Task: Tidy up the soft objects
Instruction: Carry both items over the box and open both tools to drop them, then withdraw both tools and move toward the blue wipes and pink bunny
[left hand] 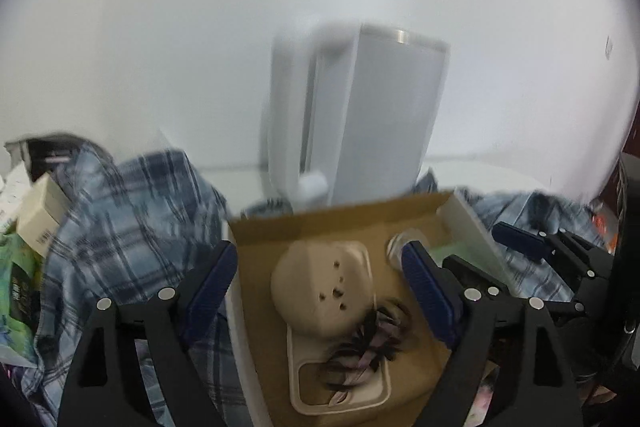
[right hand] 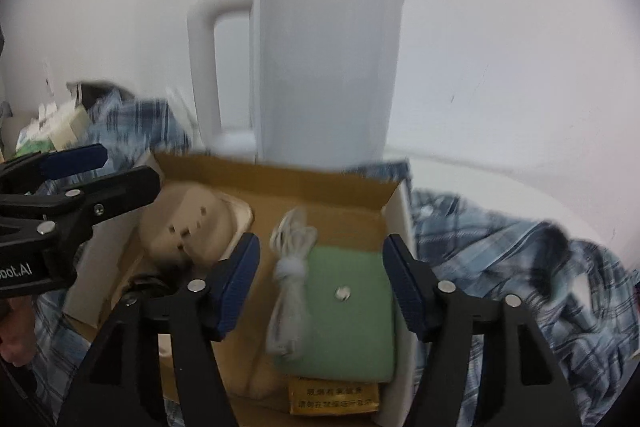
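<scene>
right gripper [right hand: 320, 287] hovers open above green pouch [right hand: 348, 315].

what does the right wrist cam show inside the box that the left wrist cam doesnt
Only the right wrist view shows the green pouch fully, the bundled white cable beside it and the yellow label at the near edge. Only the left wrist view shows the dark feathery item lying on the beige tray. Both show the cardboard box, the beige cap, the white kettle behind, the plaid shirt, and both grippers open: left gripper, right gripper.
</scene>
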`<action>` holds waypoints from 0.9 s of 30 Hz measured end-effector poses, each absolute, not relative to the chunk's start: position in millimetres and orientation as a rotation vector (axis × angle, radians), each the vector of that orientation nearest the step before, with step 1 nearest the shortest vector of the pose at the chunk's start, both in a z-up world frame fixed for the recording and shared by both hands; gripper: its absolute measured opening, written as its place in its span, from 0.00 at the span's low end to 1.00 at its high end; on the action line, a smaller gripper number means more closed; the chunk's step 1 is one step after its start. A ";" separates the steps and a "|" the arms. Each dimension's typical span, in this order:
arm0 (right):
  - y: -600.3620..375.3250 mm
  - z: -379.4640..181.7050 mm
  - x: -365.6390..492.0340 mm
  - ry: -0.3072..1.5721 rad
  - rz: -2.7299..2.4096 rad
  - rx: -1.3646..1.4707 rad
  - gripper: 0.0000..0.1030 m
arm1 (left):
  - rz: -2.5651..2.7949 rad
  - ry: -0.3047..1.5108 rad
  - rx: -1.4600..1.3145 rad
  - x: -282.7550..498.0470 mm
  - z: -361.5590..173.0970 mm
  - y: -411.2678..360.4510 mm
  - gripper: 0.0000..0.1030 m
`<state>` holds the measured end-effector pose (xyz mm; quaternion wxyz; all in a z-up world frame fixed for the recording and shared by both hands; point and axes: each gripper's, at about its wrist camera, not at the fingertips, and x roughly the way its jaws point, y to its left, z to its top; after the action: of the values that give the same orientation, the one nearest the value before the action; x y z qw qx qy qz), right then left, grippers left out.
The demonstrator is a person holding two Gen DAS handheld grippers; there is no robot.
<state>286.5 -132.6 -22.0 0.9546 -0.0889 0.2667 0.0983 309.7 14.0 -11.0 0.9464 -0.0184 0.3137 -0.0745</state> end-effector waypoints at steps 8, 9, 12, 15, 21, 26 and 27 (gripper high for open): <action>-142.4 58.3 224.1 0.288 0.176 -0.182 0.80 | -0.106 0.405 -0.083 250.1 79.5 27.4 0.95; -144.4 66.5 214.2 0.263 0.178 -0.176 0.81 | -0.104 0.375 -0.091 240.3 89.1 29.8 1.00; -150.4 89.4 184.1 0.201 0.179 -0.157 0.91 | -0.083 0.282 -0.099 209.2 116.5 35.5 1.00; -157.5 106.8 154.7 0.150 0.176 -0.139 0.96 | -0.060 0.288 -0.078 184.0 135.5 36.4 1.00; -167.7 126.3 97.8 0.072 0.176 -0.111 0.99 | -0.087 0.256 -0.050 121.9 148.8 22.0 1.00; -173.4 127.2 60.9 0.022 0.160 -0.143 0.99 | -0.091 0.233 -0.041 77.1 143.2 12.1 1.00; -174.8 125.9 55.0 0.019 0.160 -0.144 0.99 | -0.095 0.236 -0.040 69.8 141.7 11.2 1.00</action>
<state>55.0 -174.8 125.9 0.9942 -0.0716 0.0094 0.0797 69.8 11.2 141.7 0.9917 -0.0201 0.1175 -0.0473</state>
